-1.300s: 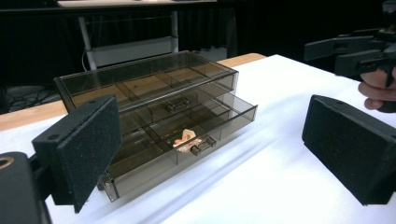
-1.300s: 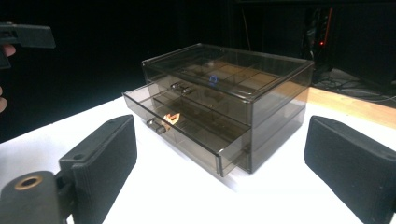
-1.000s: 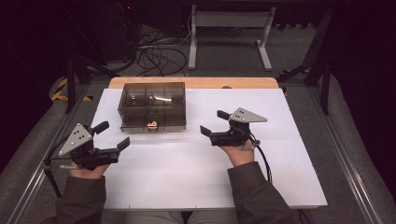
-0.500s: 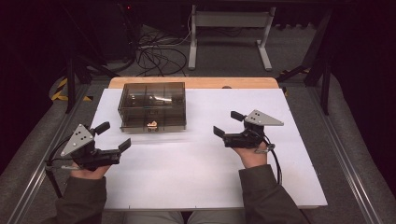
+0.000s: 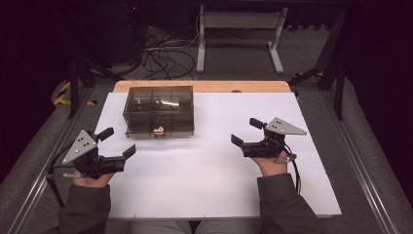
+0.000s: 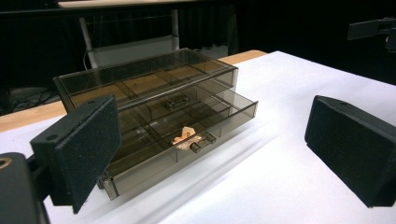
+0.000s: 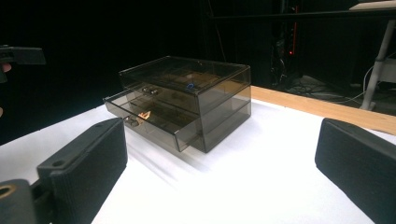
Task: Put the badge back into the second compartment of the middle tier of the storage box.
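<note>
I have both grippers low over the white table, and neither holds anything. The left gripper has its jaws wide apart with only bare table between them. The right gripper is also wide apart, and its jaws have just been opening a little more, with nothing between them.

The thing I work on is the smoky plastic drawer box. It stands at the far left part of the table, with its long side running left to right. The lower drawer is pulled out a little toward me, while the upper drawer looks closed. A small orange piece lies in the lower drawer, just behind its handle.

From the left gripper the box is ahead and a little to the right, quite near. From the right gripper it is ahead and well to the left, so this hand is clearly farther. I judge that the left hand is better placed for the next move on the drawer. The handle faces my side, so a straight approach from the front should meet it.

The table is flat, white and matte, with a wooden strip at its far edge. Behind it the room is dark, with cables on the grey floor and a metal stand.
</note>
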A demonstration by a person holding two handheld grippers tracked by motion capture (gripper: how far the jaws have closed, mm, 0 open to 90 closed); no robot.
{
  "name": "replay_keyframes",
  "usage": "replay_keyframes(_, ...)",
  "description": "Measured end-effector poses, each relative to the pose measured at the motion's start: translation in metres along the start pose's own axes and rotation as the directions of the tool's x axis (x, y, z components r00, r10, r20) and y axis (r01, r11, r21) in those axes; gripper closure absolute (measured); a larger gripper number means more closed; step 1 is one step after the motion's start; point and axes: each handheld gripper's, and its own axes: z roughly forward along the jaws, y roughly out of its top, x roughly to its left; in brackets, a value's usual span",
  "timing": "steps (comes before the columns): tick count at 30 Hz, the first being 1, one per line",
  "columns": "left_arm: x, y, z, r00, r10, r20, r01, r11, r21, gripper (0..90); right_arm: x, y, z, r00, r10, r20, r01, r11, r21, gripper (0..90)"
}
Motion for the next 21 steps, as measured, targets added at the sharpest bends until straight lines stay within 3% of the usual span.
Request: replay_keyframes(21, 0.002, -0.004, 0.001, 1.0, -0.005, 0.0, 0.005, 1.0, 0.008, 4.5, -0.013, -0.006, -0.029, 0.9995, 0.015, 0.03, -0.015, 1.0, -0.011, 0.0)
